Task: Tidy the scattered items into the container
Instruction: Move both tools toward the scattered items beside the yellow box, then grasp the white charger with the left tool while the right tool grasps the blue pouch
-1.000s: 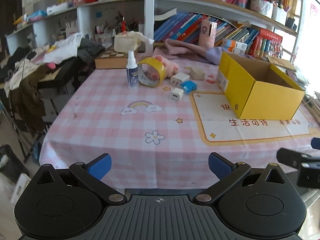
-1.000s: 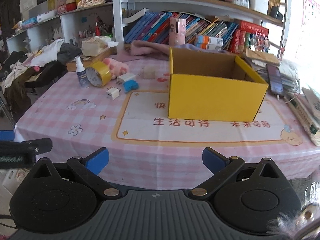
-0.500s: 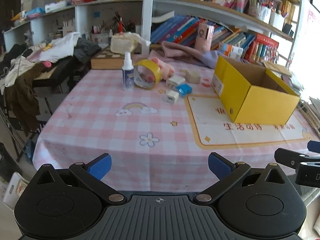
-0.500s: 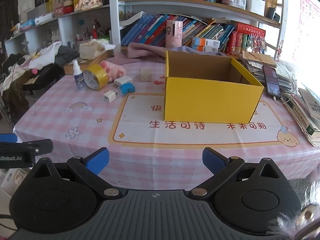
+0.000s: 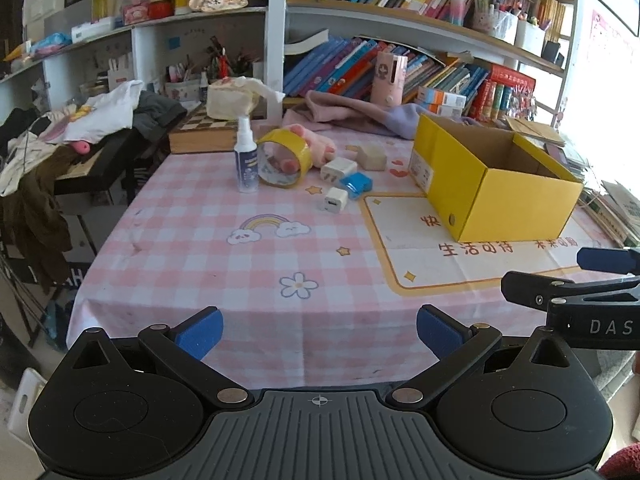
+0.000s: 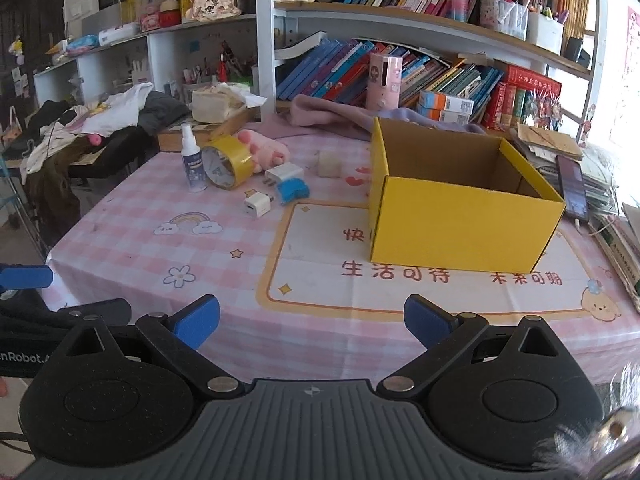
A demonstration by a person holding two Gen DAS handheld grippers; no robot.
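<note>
**Both tongs empty at the table's near edge — nothing boxed yet**

Table [image 5: 192,264] in pink check cloth, near half bare, so I have plenty of room to come in low. Box [image 6: 460,220], yellow card, sits right of centre with its top open and looks empty from here. Thin walls, so I judge it light and easy to shove; I'd drop things in from above, not brush the rim.

The items cluster at the far left of the box, well apart from my tongs. Tape [image 5: 285,158] stands on edge, touching the spray [image 5: 246,160] — stiff ring, likely to roll, so pinch through the hole. Spray is upright, slim and tippy; take the body. Pink plush [image 6: 262,152] behind is soft, any grip holds. Three chargers — white [image 5: 338,169], blue [image 5: 357,184], small white [image 5: 335,199] — hard, smooth, grip the flat sides. Pale cube [image 5: 372,157] just beside them.

Left tongs [image 5: 319,330] released, jaws wide. Right tongs [image 6: 312,318] the same.
</note>
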